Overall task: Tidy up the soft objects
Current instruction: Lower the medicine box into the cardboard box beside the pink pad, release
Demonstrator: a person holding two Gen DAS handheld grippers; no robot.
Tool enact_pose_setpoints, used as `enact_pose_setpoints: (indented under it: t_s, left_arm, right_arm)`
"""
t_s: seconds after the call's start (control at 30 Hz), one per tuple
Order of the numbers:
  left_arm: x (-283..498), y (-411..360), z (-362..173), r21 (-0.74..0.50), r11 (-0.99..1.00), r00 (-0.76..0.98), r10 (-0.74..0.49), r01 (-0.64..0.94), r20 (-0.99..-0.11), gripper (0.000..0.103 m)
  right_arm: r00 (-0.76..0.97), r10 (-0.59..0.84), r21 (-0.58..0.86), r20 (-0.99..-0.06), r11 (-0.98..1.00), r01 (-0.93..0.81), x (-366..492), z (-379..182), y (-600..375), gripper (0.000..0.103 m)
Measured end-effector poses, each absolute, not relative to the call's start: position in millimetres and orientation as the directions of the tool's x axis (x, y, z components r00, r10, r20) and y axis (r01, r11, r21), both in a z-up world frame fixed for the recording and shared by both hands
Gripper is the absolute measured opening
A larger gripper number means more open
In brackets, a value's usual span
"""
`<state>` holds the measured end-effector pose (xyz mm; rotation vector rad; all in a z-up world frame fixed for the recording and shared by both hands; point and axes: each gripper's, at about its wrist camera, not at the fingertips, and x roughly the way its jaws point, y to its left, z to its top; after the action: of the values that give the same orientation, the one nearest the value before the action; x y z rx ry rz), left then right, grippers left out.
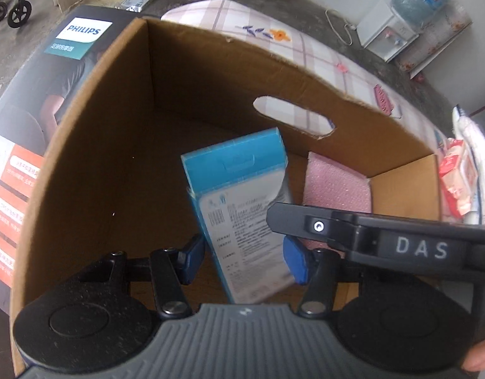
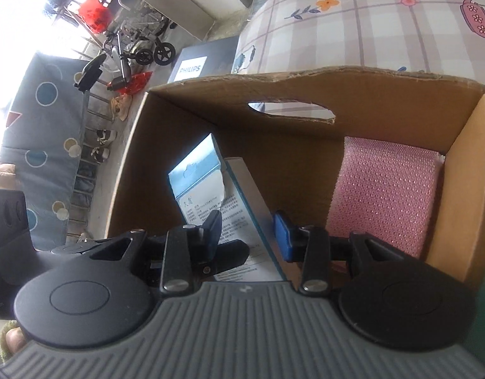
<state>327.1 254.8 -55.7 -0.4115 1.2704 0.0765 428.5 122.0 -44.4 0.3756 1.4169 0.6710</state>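
Observation:
An open cardboard box [image 1: 211,72] [image 2: 305,94] with a cut-out handle fills both views. A pink foam pad [image 1: 334,183] [image 2: 384,195] lies at its right end. Above the inside of the box, my left gripper [image 1: 242,259] is shut on a blue-and-white pack [image 1: 239,186], pads on its two sides. My right gripper [image 2: 248,235] is shut on a blue-and-white box [image 2: 242,208]. A flat blue-and-white card pack [image 2: 195,189] shows just behind it. I cannot tell whether both grippers share one pack. A right finger [image 1: 305,225] crosses the left wrist view.
A bed with a checked floral sheet [image 1: 305,47] [image 2: 384,25] stands behind the box. Red-and-white packets [image 1: 457,177] lie right of the box. A grey cloth with circles [image 2: 43,145] and wheeled gear [image 2: 141,47] stand at the left. A white water dispenser [image 1: 387,31] is far right.

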Motion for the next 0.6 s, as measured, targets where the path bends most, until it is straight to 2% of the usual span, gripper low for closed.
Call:
enact_pose_setpoints:
  t_s: [0.13,0.4,0.6]
  left_arm:
    - [334,252,-63,-0.238,0.926,0.294,-0.149,-0.294,-0.944,0.058]
    - [346,246,-75,-0.145,0.942,0.274,-0.06,-0.303,-0.96,0.059]
    - [353,246,-79,-0.198,0.934,0.315,-0.099,-0.298,-0.944,0.058]
  right_arm:
    - [0.048,0.633,0.61,-0.772,0.761,-0.22,434,-43,116,0.036]
    - [0.138,0.692,0.645,-0.709,0.715,-0.271,427,-4,81,0.036]
    - [0.183,0.716,0.668,-0.673,0.695,-0.265,424,8,49,0.036]
